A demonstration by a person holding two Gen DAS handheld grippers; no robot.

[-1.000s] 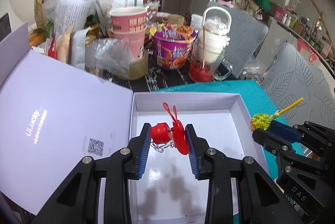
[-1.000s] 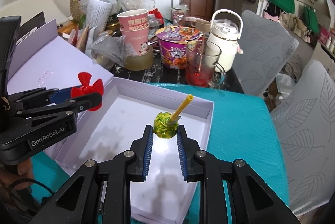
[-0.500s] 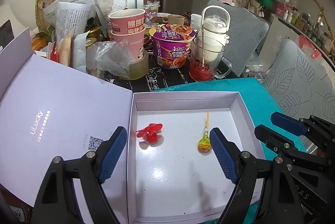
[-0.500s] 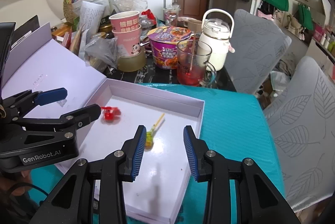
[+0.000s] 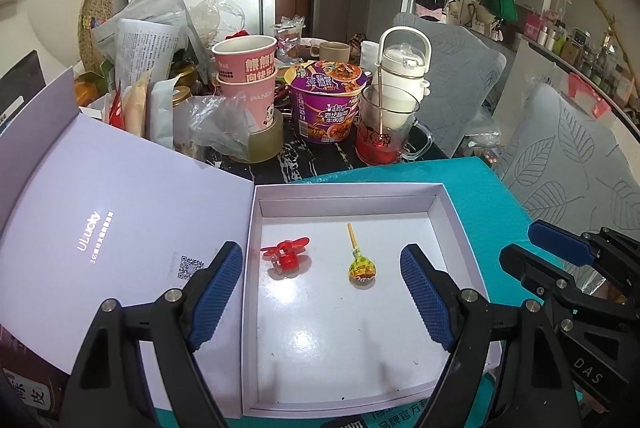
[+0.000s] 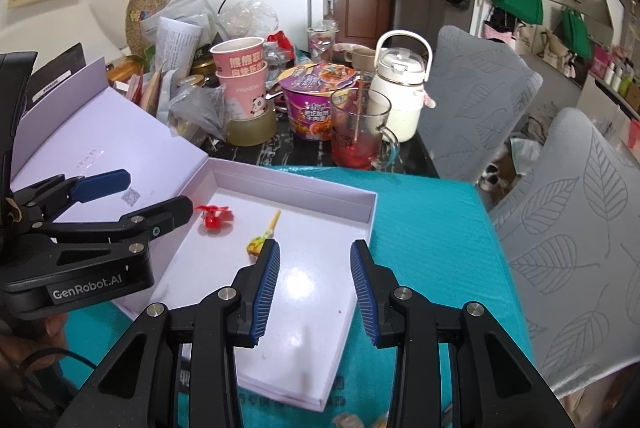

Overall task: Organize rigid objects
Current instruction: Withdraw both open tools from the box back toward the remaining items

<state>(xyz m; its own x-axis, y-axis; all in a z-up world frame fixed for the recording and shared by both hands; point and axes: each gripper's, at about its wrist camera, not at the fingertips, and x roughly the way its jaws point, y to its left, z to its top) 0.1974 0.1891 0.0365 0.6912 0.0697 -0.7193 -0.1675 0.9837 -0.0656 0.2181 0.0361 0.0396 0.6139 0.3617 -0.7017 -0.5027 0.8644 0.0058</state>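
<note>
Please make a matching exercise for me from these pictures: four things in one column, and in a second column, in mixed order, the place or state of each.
Things:
1. red propeller toy
2. lollipop
3. glass mug
4. left gripper

Places or states:
A. open, holding nothing
B. outside the box, on the dark table behind it
C. in the white box, left part
D. in the white box, right of the red toy

Pairs: 1-C, 2-D, 3-B, 4-A

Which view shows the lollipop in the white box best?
The left wrist view: the lollipop lies fully visible on the floor of the white box, wrapped head and stick unobstructed. In the right wrist view the lollipop appears smaller, and one finger of the right hand-held gripper partly hides its head.
</note>
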